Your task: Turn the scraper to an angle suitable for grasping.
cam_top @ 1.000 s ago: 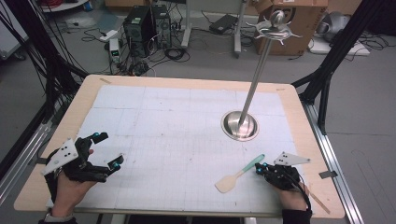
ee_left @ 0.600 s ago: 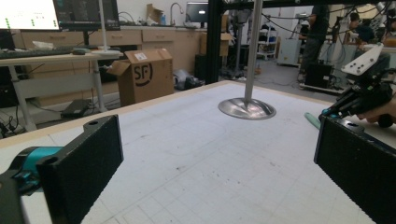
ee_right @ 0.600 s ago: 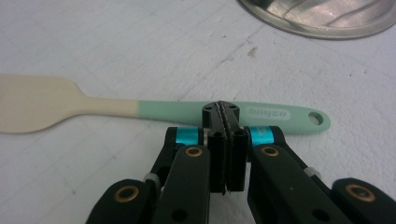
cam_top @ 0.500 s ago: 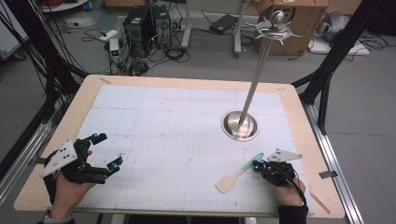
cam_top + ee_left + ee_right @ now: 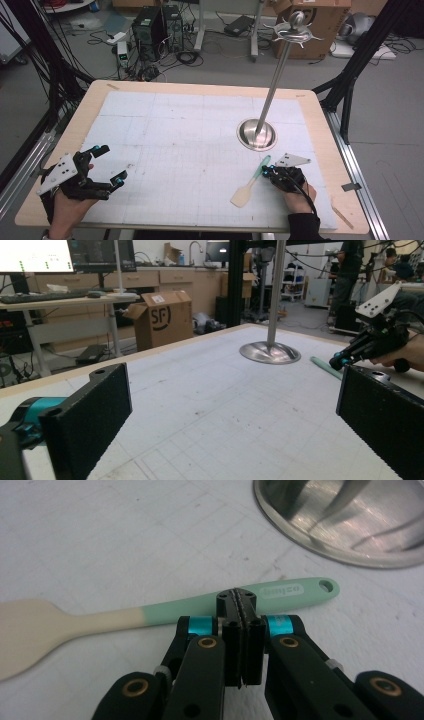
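Observation:
A spatula [image 5: 250, 185] with a mint green handle and a cream blade lies flat on the white gridded mat, at the front right. My right gripper [image 5: 265, 172] is shut, its tips resting against the middle of the handle. In the right gripper view the spatula [image 5: 150, 615] runs crosswise just beyond the closed jaws of the right gripper [image 5: 236, 597], and nothing is between them. My left gripper [image 5: 111, 162] is held wide open at the front left of the mat with nothing in it. The left gripper view shows that left gripper [image 5: 235, 405] facing the distant right gripper [image 5: 345, 360] and the spatula [image 5: 325, 367].
A tall metal stand rises tilted from a round steel base [image 5: 256, 134] just behind the spatula, and the base [image 5: 350, 525] is close to the handle's end. The white mat [image 5: 190, 130] covers a wooden table [image 5: 320, 120]. Cables and boxes lie on the floor beyond.
My right gripper has crept left and forward onto the spatula handle, and the handle's end has swung slightly left. The left gripper stays put.

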Available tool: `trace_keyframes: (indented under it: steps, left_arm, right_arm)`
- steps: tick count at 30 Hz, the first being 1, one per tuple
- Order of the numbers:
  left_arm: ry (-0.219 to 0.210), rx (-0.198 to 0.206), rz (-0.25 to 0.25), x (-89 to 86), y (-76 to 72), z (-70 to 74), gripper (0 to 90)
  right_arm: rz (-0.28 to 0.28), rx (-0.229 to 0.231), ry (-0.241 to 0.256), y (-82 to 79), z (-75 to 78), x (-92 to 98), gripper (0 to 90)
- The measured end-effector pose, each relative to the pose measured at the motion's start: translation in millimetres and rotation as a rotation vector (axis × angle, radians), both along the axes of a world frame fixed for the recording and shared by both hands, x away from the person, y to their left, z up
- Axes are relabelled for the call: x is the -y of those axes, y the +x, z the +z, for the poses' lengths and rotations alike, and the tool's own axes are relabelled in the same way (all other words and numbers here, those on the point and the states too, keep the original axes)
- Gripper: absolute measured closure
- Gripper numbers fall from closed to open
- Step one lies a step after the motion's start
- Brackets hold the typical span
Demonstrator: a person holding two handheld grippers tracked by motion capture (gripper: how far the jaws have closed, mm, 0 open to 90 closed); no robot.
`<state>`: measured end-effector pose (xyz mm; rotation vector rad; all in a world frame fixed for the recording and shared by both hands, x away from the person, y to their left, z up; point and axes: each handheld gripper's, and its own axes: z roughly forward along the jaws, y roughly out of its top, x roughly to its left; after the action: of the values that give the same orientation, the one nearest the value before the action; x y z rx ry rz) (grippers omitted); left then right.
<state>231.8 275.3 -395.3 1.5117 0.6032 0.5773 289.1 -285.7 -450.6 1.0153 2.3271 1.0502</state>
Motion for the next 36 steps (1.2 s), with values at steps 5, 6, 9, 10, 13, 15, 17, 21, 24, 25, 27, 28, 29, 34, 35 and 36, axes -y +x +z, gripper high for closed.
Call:
trace_keyframes:
  steps: [5,6,9,10,13,15,17,21,24,25,27,28,29,34,35,36]
  left_arm:
    - [-0.001,0.0,0.004,-0.8,-1.2,0.2,1.7]
    - [0.003,0.001,0.003,-1.3,-1.2,0.3,1.7]
    - [0.0,0.001,0.007,-2.6,-0.6,0.0,1.7]
    - [0.001,0.0,0.007,-3.2,-0.2,-0.2,1.7]
    - [-0.006,-0.002,0.01,-5.1,0.3,-0.4,1.7]
    - [-0.008,-0.002,0.011,-5.5,0.1,-0.4,1.7]
    - [-0.009,-0.004,0.012,-5.6,0.1,-0.5,1.7]
    - [-0.003,-0.006,0.008,-4.1,1.1,-1.1,1.7]
    - [-0.004,-0.007,0.007,-3.3,2.1,-1.4,1.7]
    - [-0.008,-0.007,0.006,-2.9,2.5,-1.5,1.7]
    - [-0.007,-0.006,0.003,-2.0,3.4,-1.5,1.7]
    - [-0.007,-0.005,0.001,-1.3,3.8,-1.6,1.7]
    - [-0.005,-0.006,-0.001,-0.6,4.2,-1.7,1.7]
    - [-0.007,-0.009,-0.006,2.3,6.2,-2.3,1.7]
    - [-0.002,-0.007,-0.009,2.4,6.7,-2.0,1.7]
    - [-0.002,-0.007,-0.009,2.4,6.7,-2.0,1.7]
  right_arm:
    - [-0.004,0.017,-0.012,-0.1,0.5,-3.3,90.0]
    - [-0.004,0.017,-0.012,-0.1,0.5,-3.3,90.0]
    - [0.032,0.052,0.05,-5.8,7.5,-11.4,90.0]
    - [0.055,0.044,0.065,-7.3,8.4,-16.4,90.0]
    - [0.136,0.023,0.038,-9.6,6.2,-34.3,90.0]
    - [0.158,0.009,0.034,-10.1,4.0,-42.1,90.0]
    - [0.174,-0.003,0.03,-10.3,2.5,-46.7,90.0]
    - [0.216,-0.025,0.028,-13.2,1.8,-53.6,90.0]
    - [0.227,-0.029,0.03,-15.9,0.7,-57.2,90.0]
    - [0.228,-0.029,0.029,-17.0,0.6,-57.3,90.0]
    - [0.224,-0.032,0.029,-18.8,0.4,-57.0,90.0]
    - [0.229,-0.032,0.028,-19.4,0.5,-56.0,90.0]
    - [0.232,-0.031,0.027,-20.1,0.2,-55.3,90.0]
    - [0.239,-0.049,0.038,-24.4,0.5,-46.0,90.0]
    - [0.243,-0.053,0.04,-25.2,0.7,-43.0,90.0]
    - [0.245,-0.057,0.042,-26.1,1.0,-39.7,90.0]
